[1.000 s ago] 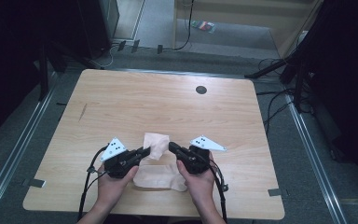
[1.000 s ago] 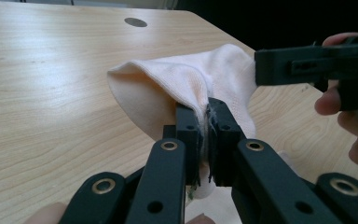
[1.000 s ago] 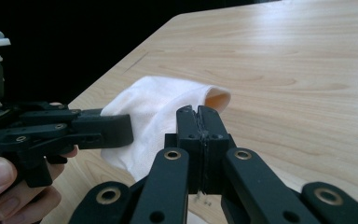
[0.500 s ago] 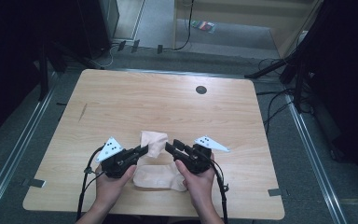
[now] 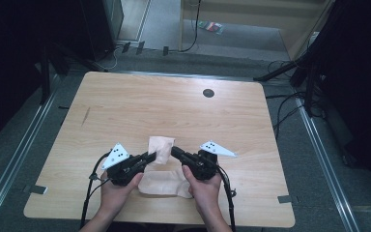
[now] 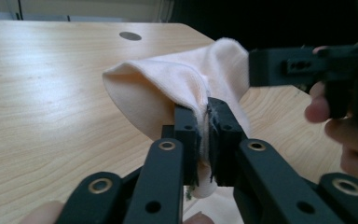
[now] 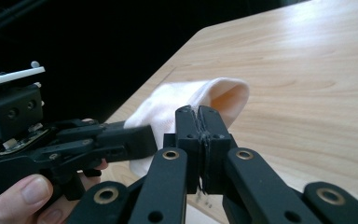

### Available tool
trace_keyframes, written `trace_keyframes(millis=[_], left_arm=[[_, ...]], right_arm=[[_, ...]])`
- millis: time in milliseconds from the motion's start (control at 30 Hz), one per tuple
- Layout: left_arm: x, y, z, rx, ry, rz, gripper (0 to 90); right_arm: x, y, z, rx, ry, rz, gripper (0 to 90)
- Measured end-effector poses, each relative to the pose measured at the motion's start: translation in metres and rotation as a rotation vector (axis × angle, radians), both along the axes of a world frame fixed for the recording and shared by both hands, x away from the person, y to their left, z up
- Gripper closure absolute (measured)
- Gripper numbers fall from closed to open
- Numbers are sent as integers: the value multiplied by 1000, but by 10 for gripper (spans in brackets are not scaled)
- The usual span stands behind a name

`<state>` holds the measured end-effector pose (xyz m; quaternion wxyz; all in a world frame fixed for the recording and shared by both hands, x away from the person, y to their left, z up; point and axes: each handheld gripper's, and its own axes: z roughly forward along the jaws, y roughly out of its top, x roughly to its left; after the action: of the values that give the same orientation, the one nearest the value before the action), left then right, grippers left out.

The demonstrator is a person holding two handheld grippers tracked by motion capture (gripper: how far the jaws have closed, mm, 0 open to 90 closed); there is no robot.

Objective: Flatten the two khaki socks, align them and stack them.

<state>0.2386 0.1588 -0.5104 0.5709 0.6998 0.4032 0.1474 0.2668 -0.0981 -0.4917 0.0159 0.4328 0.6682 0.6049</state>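
- High view: the left tongs (image 5: 150, 156) and the right tongs (image 5: 175, 152) point inward at each other near the front edge of the tabletop (image 5: 140, 104), each held in a hand. Between their tips a fold of the pale cloth (image 5: 161, 147) stands up, and the rest of the cloth lies flat behind the tips, between the two hands. A grey plate tops each of the tongs. A dark round hole (image 5: 208, 93) sits well beyond the tongs, toward the far edge.
- Left gripper view: the left tongs (image 6: 208, 140) are clamped on the cloth (image 6: 168, 88); a thin layer of fabric runs down between the two pads, with a frayed edge hanging below them. Ahead of the pads the cloth rises and bulges to the left as a rounded fold. The right tongs (image 6: 261, 67) come in from the right, touching the top of that fold, with fingers (image 6: 319, 109) behind them.
- Right gripper view: the right tongs (image 7: 200, 135) have just snapped together, pads pressed flat with threads caught in the seam; whether they grip the cloth itself I cannot tell. The cloth (image 7: 205, 100) shows just past them as an open tube. The left tongs (image 7: 137, 137) reach in from the left, against the cloth's side.
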Motion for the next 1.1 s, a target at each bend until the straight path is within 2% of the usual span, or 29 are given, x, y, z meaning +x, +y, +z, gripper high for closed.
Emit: trace_keyframes(millis=[100,233,400,600,667,767,900,1067,1100], left_arm=[[3,1,-4,20,23,-17,761],[3,0,-6,30,35,-30,760],[5,0,-10,41,49,-48,710],[2,1,-5,4,33,-88,865],[1,2,-4,-3,38,-84,877],[3,7,-3,-54,62,-83,884],[5,13,-1,-108,78,-69,887],[7,18,-2,-154,93,-67,888],[7,19,-2,-160,94,-71,889]], right_arm=[[-1,-2,6,-26,-21,-12,900],[-3,-2,9,-79,-48,-19,900],[-4,0,11,-109,-59,-12,900],[-4,1,13,-109,-74,-8,900],[-3,1,12,-101,-77,-12,900],[0,0,8,-72,-50,-15,875],[2,0,-1,-40,7,-9,725],[-2,6,-8,-40,7,23,676],[-3,8,-9,-43,20,32,666]])
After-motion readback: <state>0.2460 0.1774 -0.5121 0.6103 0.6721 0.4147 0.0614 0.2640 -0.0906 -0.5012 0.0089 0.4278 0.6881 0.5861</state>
